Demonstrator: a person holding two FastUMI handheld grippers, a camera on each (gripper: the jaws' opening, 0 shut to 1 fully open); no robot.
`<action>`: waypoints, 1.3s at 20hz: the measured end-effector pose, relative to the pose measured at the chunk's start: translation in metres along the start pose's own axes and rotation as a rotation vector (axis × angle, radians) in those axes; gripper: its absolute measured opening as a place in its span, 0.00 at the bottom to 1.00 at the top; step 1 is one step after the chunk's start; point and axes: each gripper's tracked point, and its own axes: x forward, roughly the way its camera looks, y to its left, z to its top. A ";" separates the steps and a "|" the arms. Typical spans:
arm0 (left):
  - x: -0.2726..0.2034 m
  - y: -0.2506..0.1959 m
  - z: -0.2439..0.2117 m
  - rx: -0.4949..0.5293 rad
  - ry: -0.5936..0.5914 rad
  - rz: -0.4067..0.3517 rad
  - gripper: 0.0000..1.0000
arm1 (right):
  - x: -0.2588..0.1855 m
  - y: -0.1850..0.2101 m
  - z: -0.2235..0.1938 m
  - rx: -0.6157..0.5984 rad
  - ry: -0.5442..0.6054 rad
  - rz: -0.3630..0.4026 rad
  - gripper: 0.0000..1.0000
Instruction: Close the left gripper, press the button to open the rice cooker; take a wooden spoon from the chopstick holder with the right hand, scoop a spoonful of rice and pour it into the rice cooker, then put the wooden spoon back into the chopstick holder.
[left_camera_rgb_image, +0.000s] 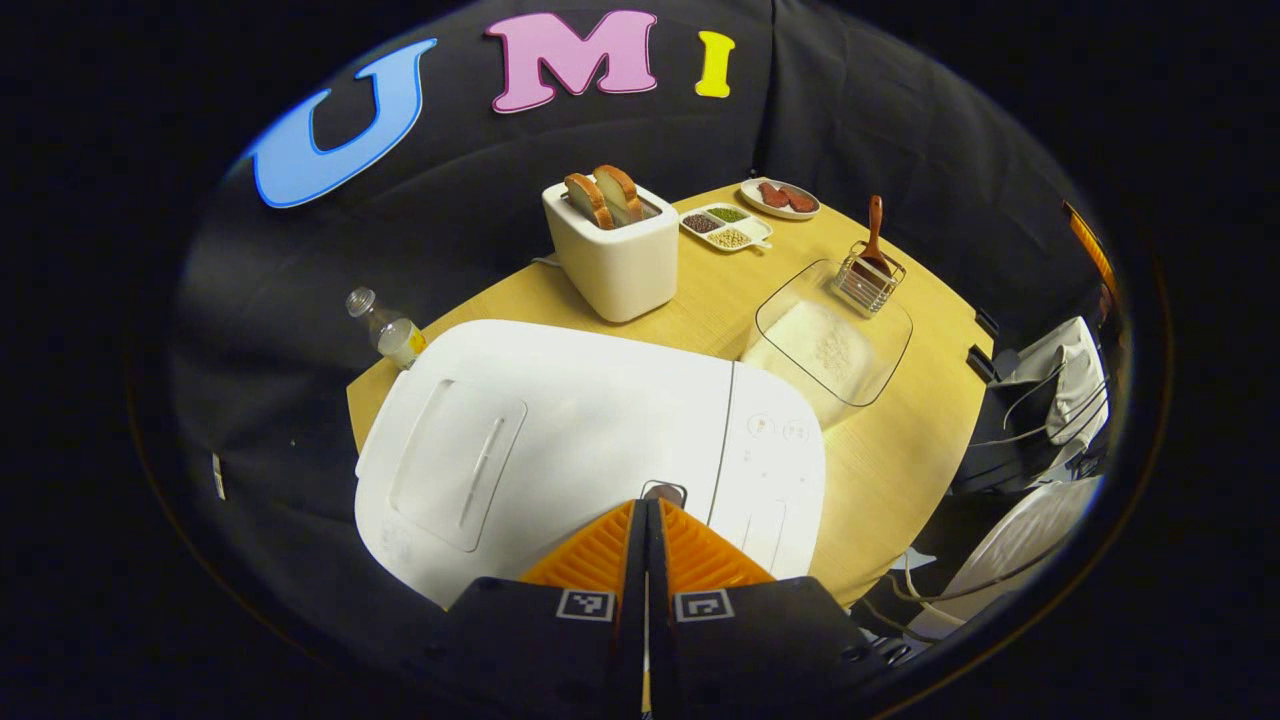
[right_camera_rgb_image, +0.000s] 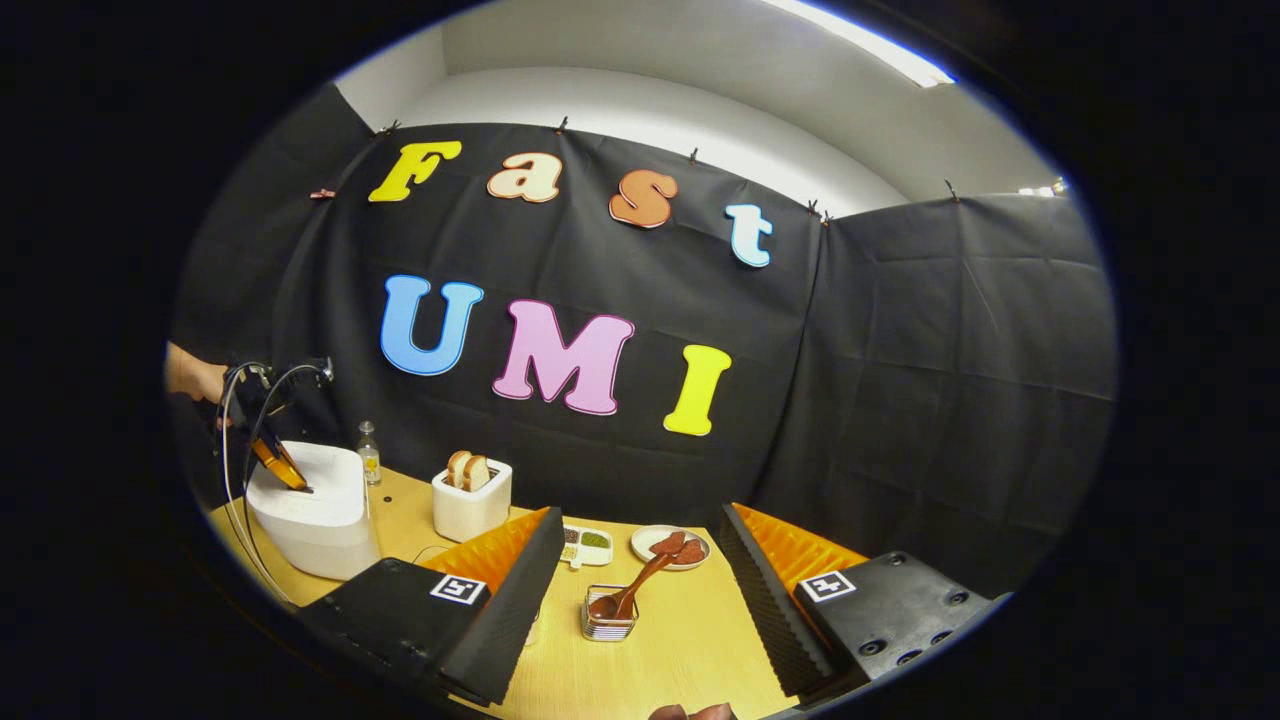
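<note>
A white rice cooker (left_camera_rgb_image: 560, 440) with its lid down sits on the wooden table (left_camera_rgb_image: 900, 460). My left gripper (left_camera_rgb_image: 648, 502) is shut, its tips just above the lid's small round button (left_camera_rgb_image: 664, 491). In the right gripper view that same gripper (right_camera_rgb_image: 290, 482) leans down onto the rice cooker (right_camera_rgb_image: 310, 520), held by a hand (right_camera_rgb_image: 192, 378). A wooden spoon (left_camera_rgb_image: 875, 235) stands in the wire chopstick holder (left_camera_rgb_image: 870, 280). Next to it is a clear container of rice (left_camera_rgb_image: 830, 345). My right gripper (right_camera_rgb_image: 640, 560) is open, above the table, with the spoon (right_camera_rgb_image: 630, 590) and holder (right_camera_rgb_image: 610, 618) ahead between its fingers.
A white toaster (left_camera_rgb_image: 612, 250) with bread slices stands behind the cooker. A divided dish of grains (left_camera_rgb_image: 725, 227), a small plate (left_camera_rgb_image: 780, 197) and a plastic bottle (left_camera_rgb_image: 388, 330) also sit on the table. Chairs with white cloth (left_camera_rgb_image: 1050, 390) stand past the table's right edge.
</note>
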 end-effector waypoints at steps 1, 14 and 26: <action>-0.003 0.001 0.003 0.006 -0.007 0.016 0.08 | 0.000 0.000 0.000 -0.002 0.001 0.001 0.98; -0.185 0.070 0.084 0.052 -0.678 0.730 0.84 | 0.000 -0.008 -0.018 -0.011 0.031 -0.011 0.96; -0.205 0.020 0.056 -0.246 -0.918 0.734 0.96 | 0.018 -0.001 -0.036 -0.015 0.054 0.025 0.98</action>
